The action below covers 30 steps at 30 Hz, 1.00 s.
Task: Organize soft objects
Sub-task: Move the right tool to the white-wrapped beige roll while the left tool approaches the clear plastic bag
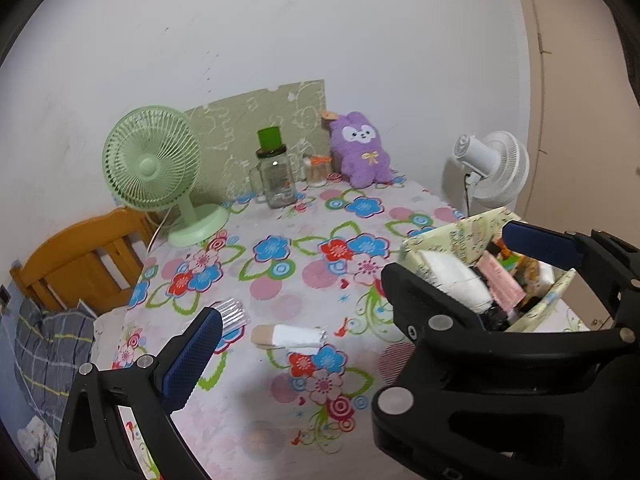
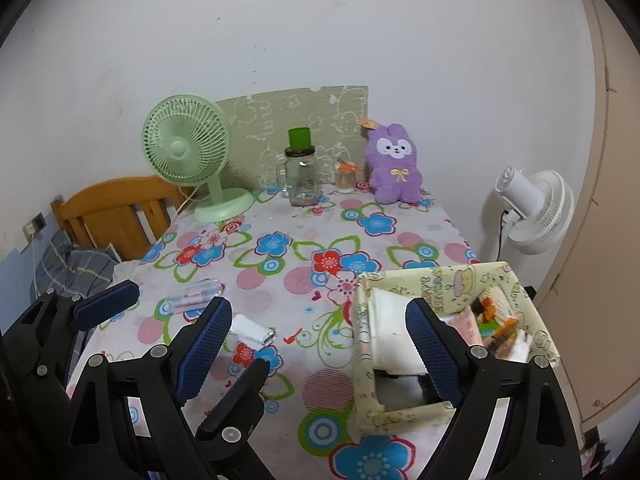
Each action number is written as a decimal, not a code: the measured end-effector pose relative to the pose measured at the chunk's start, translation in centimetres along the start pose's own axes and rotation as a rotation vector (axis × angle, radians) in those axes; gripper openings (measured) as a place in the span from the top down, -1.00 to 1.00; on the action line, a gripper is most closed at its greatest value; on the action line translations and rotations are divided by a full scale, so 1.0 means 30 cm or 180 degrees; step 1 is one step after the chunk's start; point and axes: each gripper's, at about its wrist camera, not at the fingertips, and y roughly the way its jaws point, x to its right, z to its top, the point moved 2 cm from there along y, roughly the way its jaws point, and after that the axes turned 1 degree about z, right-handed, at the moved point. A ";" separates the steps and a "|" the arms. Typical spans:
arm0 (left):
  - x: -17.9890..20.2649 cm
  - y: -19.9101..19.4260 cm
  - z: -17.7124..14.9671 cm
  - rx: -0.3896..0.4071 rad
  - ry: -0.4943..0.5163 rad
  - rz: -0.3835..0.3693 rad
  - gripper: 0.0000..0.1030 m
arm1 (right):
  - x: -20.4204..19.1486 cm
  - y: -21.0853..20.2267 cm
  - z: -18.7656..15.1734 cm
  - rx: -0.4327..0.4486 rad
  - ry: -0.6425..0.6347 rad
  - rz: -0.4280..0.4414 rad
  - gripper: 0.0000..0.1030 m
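We hold both claws, left claw [image 1: 360,280] and right claw [image 2: 320,344], spread wide, gripping nothing, above the counter [image 2: 280,280]; white roll [image 1: 298,336], perhaps cloth, lies beside the box [image 2: 364,360].

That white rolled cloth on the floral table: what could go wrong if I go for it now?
1. The white rolled cloth lies close to a clear plastic packet; the open left gripper could snag it too.
2. The patterned box already looks crowded, so the cloth may catch on its contents.
3. The right gripper hangs open nearby; the two could collide.
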 end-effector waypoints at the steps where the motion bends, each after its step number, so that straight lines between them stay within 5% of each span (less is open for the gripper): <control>1: -0.008 0.003 -0.005 -0.0006 -0.0008 0.0010 -0.99 | -0.010 0.009 -0.002 -0.0009 -0.0016 0.0016 -0.76; 30: -0.224 0.239 -0.143 -0.0544 -0.0149 0.0259 -0.99 | -0.195 0.333 -0.073 -0.0589 -0.0228 0.0265 -0.76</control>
